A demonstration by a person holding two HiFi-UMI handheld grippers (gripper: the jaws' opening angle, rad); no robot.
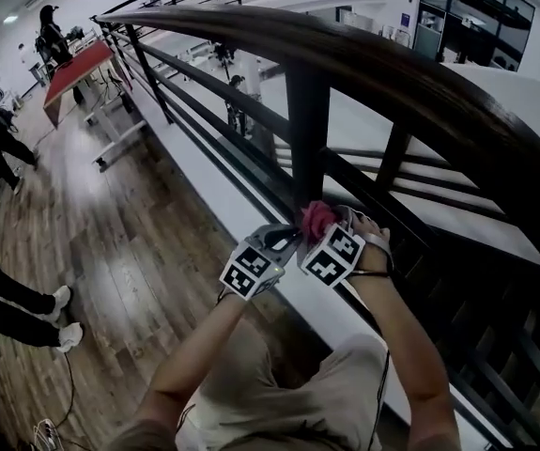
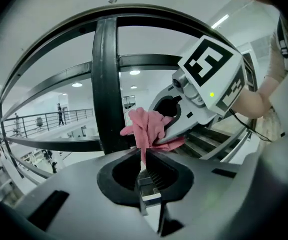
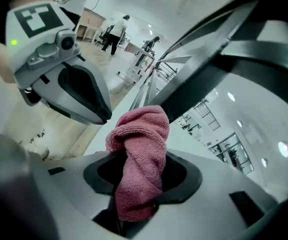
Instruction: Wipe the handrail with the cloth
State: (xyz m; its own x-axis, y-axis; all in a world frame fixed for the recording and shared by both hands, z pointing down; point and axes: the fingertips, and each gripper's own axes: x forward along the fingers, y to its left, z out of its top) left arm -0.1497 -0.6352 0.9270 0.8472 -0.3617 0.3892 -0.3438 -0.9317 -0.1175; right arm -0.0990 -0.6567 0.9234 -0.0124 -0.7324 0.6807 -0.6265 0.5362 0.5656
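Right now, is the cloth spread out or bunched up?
Bunched up: the cloth is a crumpled, folded wad, with no flat face showing.

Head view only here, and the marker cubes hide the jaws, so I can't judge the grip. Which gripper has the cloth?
Observer: Both. In its own view the left gripper has its jaws almost together, pinching a thin fold of the cloth.
Operator: And the other one?
Observer: The right gripper holds the thick end: a rolled wad fills the space between its jaws.
Operator: Is the cloth on the handrail yet?
Observer: No. In the left gripper view the handrail arcs well above the cloth, which is down next to a post.
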